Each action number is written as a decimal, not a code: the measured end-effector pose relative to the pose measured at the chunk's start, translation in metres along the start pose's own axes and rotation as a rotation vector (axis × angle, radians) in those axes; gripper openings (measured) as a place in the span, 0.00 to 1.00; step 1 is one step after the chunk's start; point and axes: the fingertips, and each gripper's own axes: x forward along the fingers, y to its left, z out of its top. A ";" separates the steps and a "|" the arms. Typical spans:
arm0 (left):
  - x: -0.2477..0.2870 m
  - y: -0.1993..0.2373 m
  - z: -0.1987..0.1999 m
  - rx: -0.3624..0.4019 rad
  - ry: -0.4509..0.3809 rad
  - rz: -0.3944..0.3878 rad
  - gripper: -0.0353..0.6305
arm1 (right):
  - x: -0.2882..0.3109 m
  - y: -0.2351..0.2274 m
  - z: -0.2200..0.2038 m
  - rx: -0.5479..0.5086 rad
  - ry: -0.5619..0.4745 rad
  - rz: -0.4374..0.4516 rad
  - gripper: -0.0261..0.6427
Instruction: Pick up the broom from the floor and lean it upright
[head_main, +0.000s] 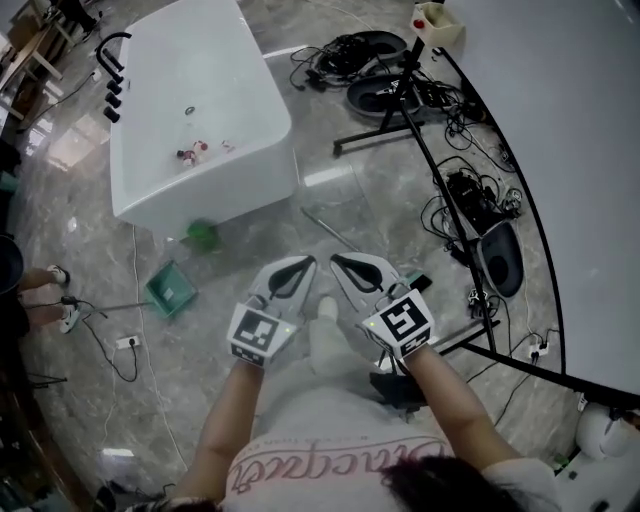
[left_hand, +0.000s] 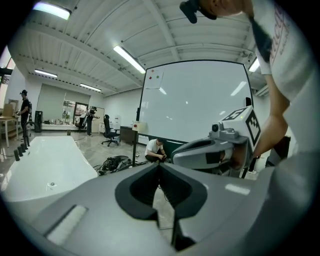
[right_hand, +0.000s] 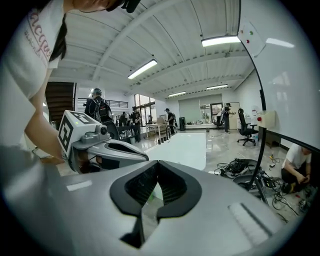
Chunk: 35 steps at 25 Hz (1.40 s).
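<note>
Left tool (head_main: 306, 263) and right tool (head_main: 338, 261) hung pressed together, empty. Spreading one early, before reaching the likely broom handle (head_main: 330, 230) near the bathtub (head_main: 220, 190), seemed wise.

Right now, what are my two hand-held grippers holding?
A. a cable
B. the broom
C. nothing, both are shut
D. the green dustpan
C: the left hand-held gripper and the right hand-held gripper each show their jaws closed together with nothing between them.
</note>
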 end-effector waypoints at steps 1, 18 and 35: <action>0.008 0.006 0.002 -0.006 0.004 0.003 0.05 | 0.005 -0.009 0.001 0.005 0.008 0.004 0.04; 0.099 0.102 -0.085 -0.093 0.117 -0.069 0.05 | 0.107 -0.111 -0.114 0.144 0.192 -0.122 0.04; 0.211 0.128 -0.313 -0.154 0.242 -0.214 0.05 | 0.194 -0.177 -0.393 0.134 0.453 -0.238 0.08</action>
